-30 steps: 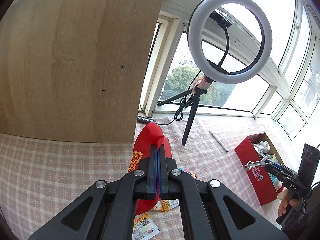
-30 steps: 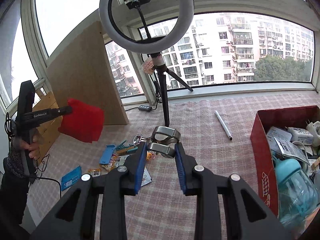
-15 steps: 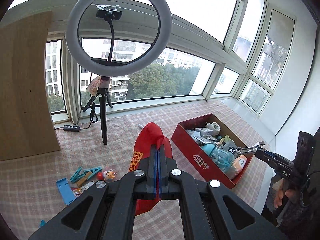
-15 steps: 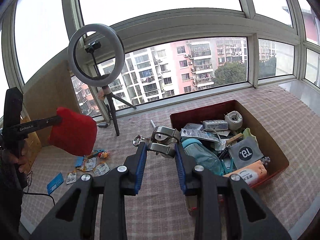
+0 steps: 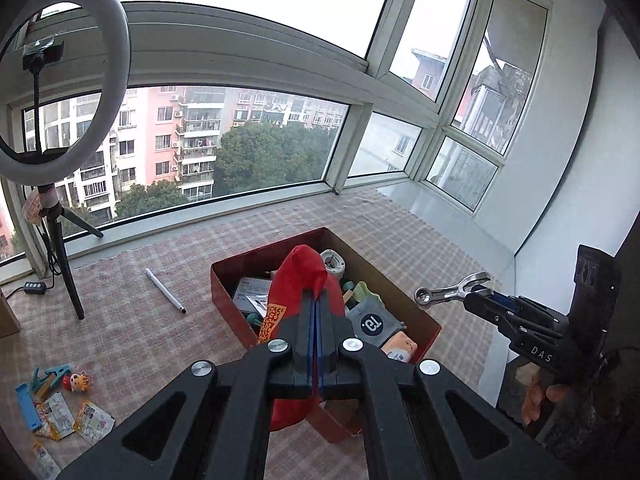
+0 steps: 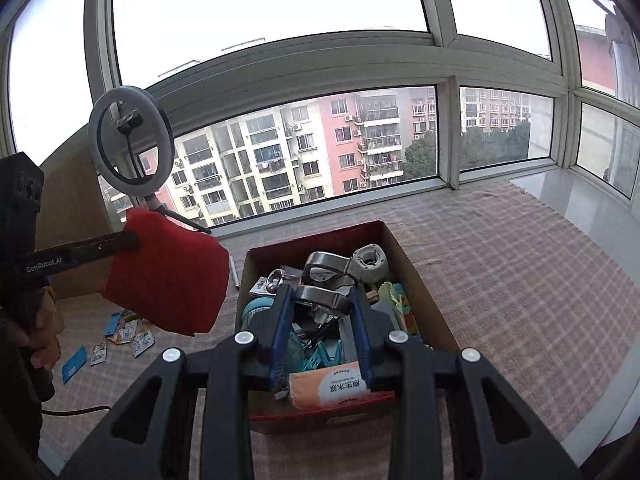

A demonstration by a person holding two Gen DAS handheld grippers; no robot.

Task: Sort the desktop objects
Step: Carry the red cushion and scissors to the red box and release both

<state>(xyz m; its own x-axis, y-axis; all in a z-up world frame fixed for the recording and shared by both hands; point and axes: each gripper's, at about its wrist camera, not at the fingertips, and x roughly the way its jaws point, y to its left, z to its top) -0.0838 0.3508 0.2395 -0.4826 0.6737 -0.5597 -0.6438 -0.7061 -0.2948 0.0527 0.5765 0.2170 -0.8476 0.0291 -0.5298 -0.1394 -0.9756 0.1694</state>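
Checked cloth (image 5: 120, 320) below — red pouch (image 5: 298, 280) pinched in left tool (image 5: 315, 312), above box (image 5: 224, 280).

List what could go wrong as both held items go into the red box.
1. The red box is already crowded, so the metal clamp in the right gripper may land on the contents and slide out.
2. The red pouch in the left gripper is bulky and may catch the box rim.

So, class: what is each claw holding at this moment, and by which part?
The left claw pinches the red pouch by one edge. The right claw grips the metal clamp across its looped end; the small ring end sticks out.
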